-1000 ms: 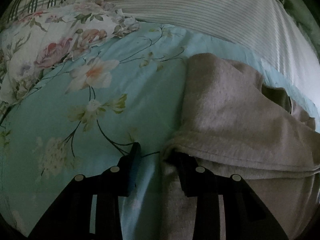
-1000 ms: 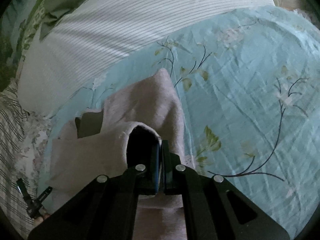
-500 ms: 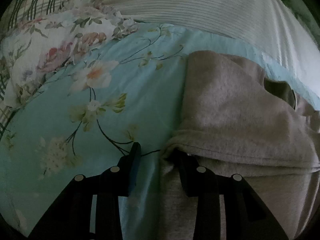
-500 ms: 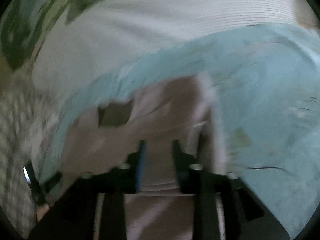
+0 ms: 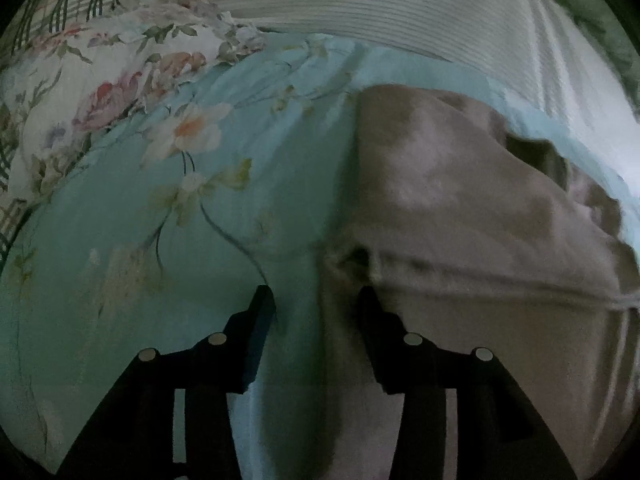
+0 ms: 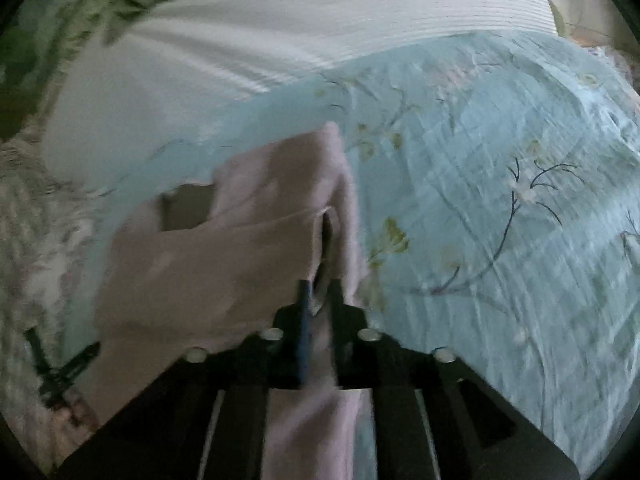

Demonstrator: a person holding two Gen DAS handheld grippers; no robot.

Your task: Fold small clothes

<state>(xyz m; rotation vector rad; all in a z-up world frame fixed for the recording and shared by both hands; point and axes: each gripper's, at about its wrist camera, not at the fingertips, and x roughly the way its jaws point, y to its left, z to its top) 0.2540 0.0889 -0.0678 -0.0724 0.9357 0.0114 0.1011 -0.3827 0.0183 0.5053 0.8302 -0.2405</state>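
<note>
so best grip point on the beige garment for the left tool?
Judging by its pose: the thick folded hem at the garment's near-left corner. It bulges up off the bedsheet right ahead of the left tool, whose jaws are opening. Come straight forward and down over that edge.

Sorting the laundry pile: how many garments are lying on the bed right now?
1: a beige garment on the teal floral sheet, partly folded, its edge between the right tool. Others may lie outside both views.

Left claw (image 5: 316, 300) opening astride the beige garment's (image 5: 460, 208) edge on the floral sheet (image 5: 120, 240)
</note>
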